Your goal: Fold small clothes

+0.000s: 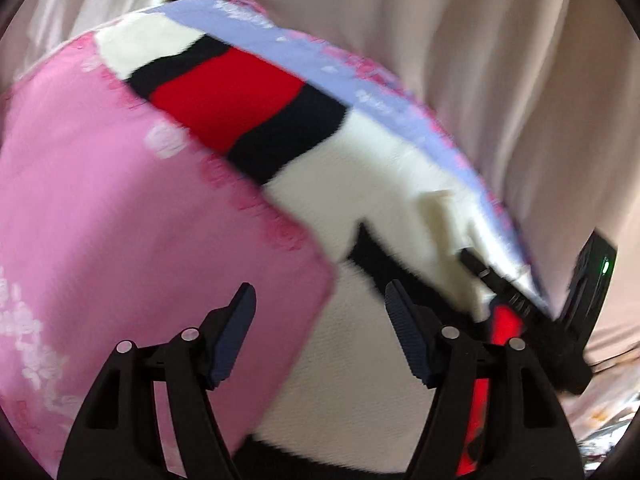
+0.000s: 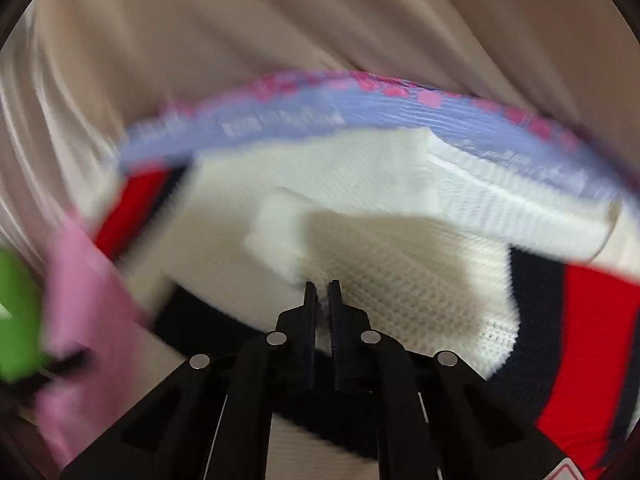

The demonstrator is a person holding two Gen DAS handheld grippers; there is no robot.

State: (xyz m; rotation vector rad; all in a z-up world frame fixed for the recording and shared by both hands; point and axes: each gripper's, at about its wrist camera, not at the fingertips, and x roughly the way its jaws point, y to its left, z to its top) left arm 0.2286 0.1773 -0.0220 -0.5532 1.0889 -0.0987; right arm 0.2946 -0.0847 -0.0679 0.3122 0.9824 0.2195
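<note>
A knitted sweater (image 1: 224, 100) with white, black and red bands lies across a pink flowered cloth (image 1: 120, 220). My left gripper (image 1: 320, 292) hovers open above the sweater's near white part, with nothing between its fingers. In the right wrist view my right gripper (image 2: 322, 286) is shut on a fold of the white knit of the sweater (image 2: 400, 280), which bunches up just ahead of the tips. From the left wrist view the right gripper (image 1: 468, 258) shows at the right, pinching the sweater's white edge. Both views are blurred.
A lavender band with pink flowers (image 1: 280, 44) borders the cloth on its far side (image 2: 320, 108). Beige draped fabric (image 1: 480, 60) fills the background. A blurred green object (image 2: 16, 312) sits at the left edge beside the pink cloth (image 2: 80, 300).
</note>
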